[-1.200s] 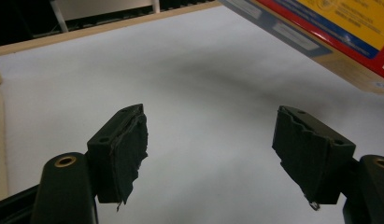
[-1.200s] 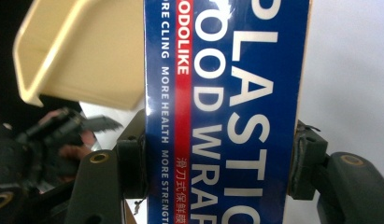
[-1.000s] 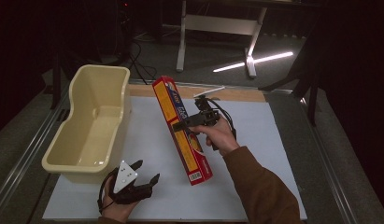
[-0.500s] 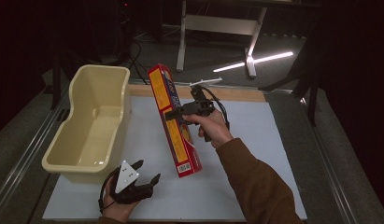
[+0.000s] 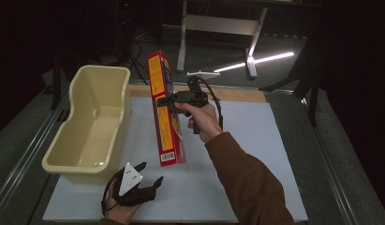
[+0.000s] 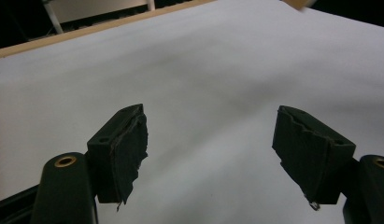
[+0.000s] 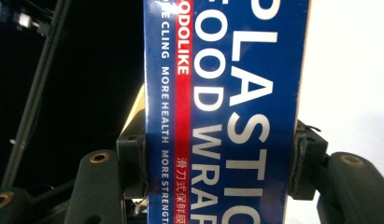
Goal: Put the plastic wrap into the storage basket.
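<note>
A long plastic wrap box point(image 5: 166, 110), red and yellow on one side and blue on another point(image 7: 227, 112), hangs lifted and tilted over the white mat. My right gripper point(image 5: 163, 100) is shut on its middle; in the right gripper view point(image 7: 217, 163) both pads press the box's sides. My left gripper point(image 5: 150, 174) rests low near the mat's front edge, just below the box's lower end and apart from it. Its jaws stand wide open over bare mat in the left gripper view point(image 6: 210, 154), with nothing between them.
A cream plastic tub point(image 5: 63, 157) stands at the mat's left side, close to the box. The white mat point(image 5: 255, 140) lies on a table with a wooden strip point(image 5: 237, 93) along the far edge. A dark floor and a metal stand point(image 5: 218, 23) lie beyond.
The right gripper has raised the box and carried it left toward the tub, tipping it more upright. The left gripper has stayed put.
</note>
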The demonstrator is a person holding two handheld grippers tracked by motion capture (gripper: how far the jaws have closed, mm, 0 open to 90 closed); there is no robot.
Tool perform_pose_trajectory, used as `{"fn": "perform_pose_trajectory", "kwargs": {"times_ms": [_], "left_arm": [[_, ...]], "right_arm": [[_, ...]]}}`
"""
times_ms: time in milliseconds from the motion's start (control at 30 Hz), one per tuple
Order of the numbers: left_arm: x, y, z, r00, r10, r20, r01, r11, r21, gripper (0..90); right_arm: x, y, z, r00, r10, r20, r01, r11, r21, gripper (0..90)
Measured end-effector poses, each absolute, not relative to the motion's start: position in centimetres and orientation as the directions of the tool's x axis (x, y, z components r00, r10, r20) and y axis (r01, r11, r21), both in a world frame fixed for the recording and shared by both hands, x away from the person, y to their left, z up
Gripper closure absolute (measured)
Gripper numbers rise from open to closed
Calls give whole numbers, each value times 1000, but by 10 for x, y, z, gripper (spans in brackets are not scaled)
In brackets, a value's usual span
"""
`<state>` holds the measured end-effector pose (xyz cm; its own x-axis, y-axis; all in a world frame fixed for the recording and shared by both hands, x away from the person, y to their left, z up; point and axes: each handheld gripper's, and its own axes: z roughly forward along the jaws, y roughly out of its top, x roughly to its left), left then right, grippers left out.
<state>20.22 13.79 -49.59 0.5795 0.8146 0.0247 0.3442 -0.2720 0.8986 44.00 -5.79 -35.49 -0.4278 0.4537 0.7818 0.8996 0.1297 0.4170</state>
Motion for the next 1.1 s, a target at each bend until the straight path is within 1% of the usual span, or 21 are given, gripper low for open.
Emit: {"fn": "perform_pose_trajectory", "kwargs": {"times_ms": [100,433,733,900,1100], "left_arm": [[202,139,-495,577,816,31,341,-275,899,262],[202,138,-495,580,814,31,341,-277,898,263],[202,137,-495,581,813,33,337,-278,900,263],[201,139,-495,579,815,25,335,-267,904,262],[198,139,-493,577,816,33,324,-266,908,263]], "right_arm": [[441,-53,-351,-416,447,792,903,103,416,391],[438,-36,-331,-421,440,793,892,45,449,391],[442,-25,-329,-362,409,838,916,-8,400,391],[441,-19,-326,-370,413,833,909,-25,416,390],[440,-9,-325,-350,389,852,914,-57,401,390]]}}
